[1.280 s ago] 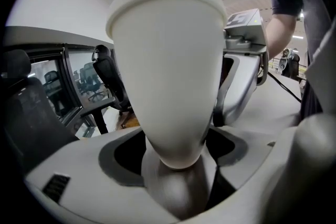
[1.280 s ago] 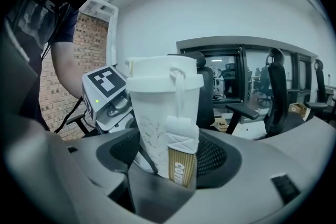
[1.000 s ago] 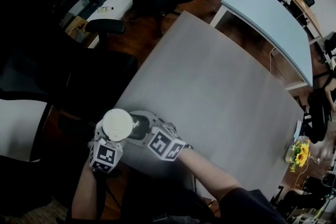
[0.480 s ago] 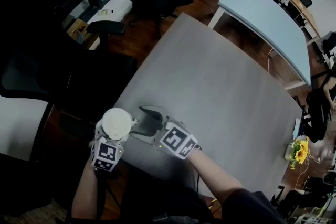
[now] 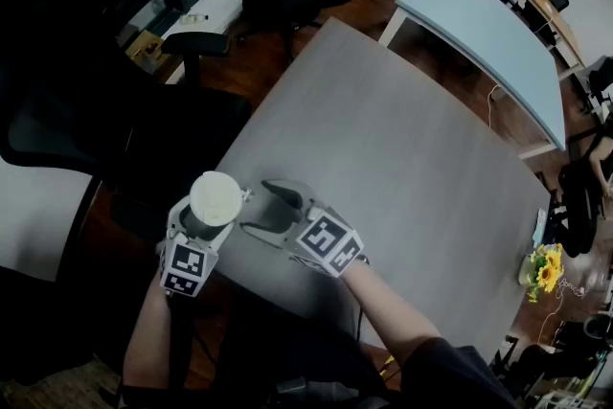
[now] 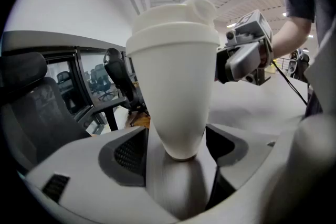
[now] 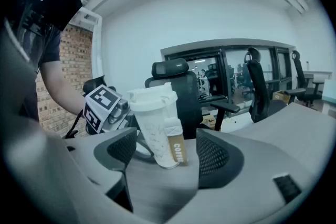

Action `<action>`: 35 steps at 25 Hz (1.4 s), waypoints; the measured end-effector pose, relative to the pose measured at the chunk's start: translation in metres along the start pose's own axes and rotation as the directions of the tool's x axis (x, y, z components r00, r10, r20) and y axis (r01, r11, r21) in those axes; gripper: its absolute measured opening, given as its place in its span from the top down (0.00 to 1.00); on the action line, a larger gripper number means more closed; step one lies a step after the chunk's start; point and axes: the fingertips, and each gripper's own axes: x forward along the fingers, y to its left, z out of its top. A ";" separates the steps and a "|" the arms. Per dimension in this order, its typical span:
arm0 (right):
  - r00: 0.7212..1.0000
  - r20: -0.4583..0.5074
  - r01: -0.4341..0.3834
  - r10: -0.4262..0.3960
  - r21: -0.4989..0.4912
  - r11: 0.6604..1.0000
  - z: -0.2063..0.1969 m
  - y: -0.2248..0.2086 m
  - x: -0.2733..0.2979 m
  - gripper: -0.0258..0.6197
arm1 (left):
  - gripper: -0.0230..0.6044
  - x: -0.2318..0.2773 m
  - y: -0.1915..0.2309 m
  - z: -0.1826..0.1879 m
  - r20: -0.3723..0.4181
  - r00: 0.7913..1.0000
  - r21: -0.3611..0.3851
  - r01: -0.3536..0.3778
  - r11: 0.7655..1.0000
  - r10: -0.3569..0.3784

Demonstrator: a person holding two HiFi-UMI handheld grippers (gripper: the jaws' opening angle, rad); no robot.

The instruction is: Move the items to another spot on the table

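- Since a second ago, my right gripper (image 5: 257, 208) has drawn back from the cup (image 5: 213, 198), farther in over the table (image 5: 402, 148). Its jaws have just been opening.
- The cup and my left gripper (image 5: 204, 227) have kept their place at the table's near left corner.
- The left gripper (image 6: 176, 147) is clamped on the cup (image 6: 173, 86). The narrow lower part sits between the two pads, and the body and lid rise well above them.
- In the right gripper view the right gripper (image 7: 167, 157) stands with its jaws apart. The cup (image 7: 155, 123) is framed between them but ahead of the tips, and neither pad touches it.
- From that side the cup leans, lid tipped away from the table's corner, with its base low over the table.
- The cup is white and smooth and tapers to a small round base. A domed white lid with a raised spout bump caps it.
- A sachet (image 7: 176, 147) lies against the cup's side. It is white at the top and brown below, with pale lettering.
- The table is matt grey, flat and bare around the cup.
- Both grippers have pale grey shells with dark meshed pads, and each carries a cube with black and white markers.
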 end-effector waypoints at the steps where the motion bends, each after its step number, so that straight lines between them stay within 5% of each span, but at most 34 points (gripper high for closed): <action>1: 1.000 0.014 0.011 -0.011 0.014 1.000 0.003 -0.003 -0.002 0.40 | 0.36 -0.002 -0.001 0.001 -0.002 1.000 0.006 0.001 1.000 -0.001; 7: 0.998 0.047 0.027 -0.031 0.073 0.997 0.010 -0.005 -0.012 0.40 | 0.36 -0.019 0.002 0.006 0.026 1.000 -0.070 -0.011 0.997 0.013; 16: 0.998 0.066 0.017 -0.024 0.106 0.994 0.011 0.017 -0.022 0.40 | 0.36 -0.028 -0.005 0.007 0.024 1.000 -0.090 -0.004 0.996 0.006; 35: 0.992 0.110 -0.088 0.067 0.200 0.976 -0.001 0.057 -0.069 0.40 | 0.36 -0.040 -0.023 -0.008 -0.008 0.999 -0.186 -0.043 0.982 0.042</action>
